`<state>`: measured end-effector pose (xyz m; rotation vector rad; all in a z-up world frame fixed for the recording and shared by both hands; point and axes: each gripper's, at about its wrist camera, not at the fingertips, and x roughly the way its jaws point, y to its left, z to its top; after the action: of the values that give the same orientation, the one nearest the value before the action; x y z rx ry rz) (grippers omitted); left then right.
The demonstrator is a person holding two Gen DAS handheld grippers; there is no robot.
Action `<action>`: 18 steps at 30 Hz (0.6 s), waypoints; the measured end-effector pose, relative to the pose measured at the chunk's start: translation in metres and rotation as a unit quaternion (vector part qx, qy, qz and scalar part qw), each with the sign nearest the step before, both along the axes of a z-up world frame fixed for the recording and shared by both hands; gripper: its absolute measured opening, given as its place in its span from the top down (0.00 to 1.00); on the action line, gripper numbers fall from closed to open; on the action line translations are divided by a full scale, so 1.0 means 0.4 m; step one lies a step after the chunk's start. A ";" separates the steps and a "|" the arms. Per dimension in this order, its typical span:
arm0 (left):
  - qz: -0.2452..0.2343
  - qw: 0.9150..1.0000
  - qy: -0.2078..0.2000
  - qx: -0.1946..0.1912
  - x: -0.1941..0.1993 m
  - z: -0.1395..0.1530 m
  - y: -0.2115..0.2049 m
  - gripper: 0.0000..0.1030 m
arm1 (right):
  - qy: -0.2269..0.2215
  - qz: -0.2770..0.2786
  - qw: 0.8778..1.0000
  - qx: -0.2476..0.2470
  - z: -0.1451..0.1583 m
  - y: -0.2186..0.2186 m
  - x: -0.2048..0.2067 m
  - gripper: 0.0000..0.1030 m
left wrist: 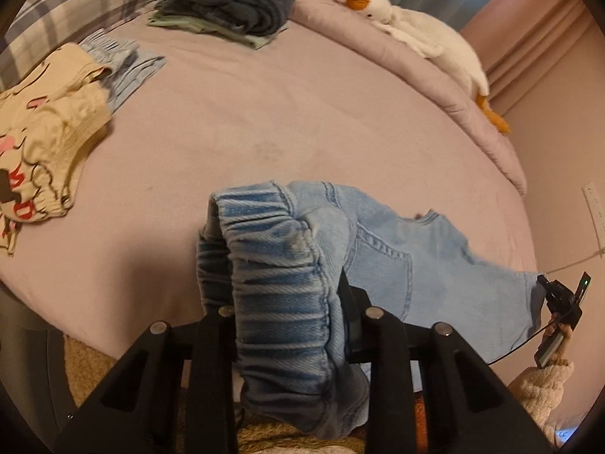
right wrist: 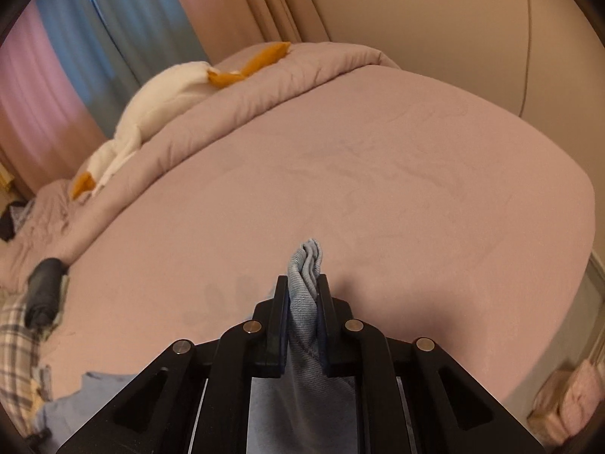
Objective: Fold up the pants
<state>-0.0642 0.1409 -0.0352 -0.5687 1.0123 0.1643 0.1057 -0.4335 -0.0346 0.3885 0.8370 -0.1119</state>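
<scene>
Waistband of pants [left wrist: 280, 287] bunched nearest lens, clamped in left claw [left wrist: 291, 317]. Right claw [right wrist: 302, 295] pinched far leg end, likely hem. Pants hung stretched between both claws over bed [left wrist: 302, 113], near its front edge. Step judged: spreading garment before first fold. Next move calls for lowering it flat on bed, legs aligned. Second leg not distinguishable; lower fabric hidden behind claws; side clothes pile [left wrist: 234, 3] blurred.
</scene>
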 end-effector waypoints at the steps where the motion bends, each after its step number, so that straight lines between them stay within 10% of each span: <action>1: 0.002 1.000 0.006 0.004 0.001 -0.010 0.001 0.71 | 0.009 -0.002 1.000 -0.004 -0.012 0.000 0.009 0.87; 8: 0.005 0.998 0.048 0.027 0.041 -0.115 0.012 0.61 | 0.089 -0.039 0.995 -0.025 -0.174 -0.001 0.073 0.84; 18: 0.013 0.998 0.046 0.048 0.035 -0.118 0.002 0.48 | 0.064 0.020 0.992 -0.104 0.001 0.203 0.005 0.45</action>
<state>-0.0504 0.1418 -0.0823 -0.4905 1.0815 0.2618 0.1078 -0.3523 -0.0342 0.1698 0.9487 -0.1869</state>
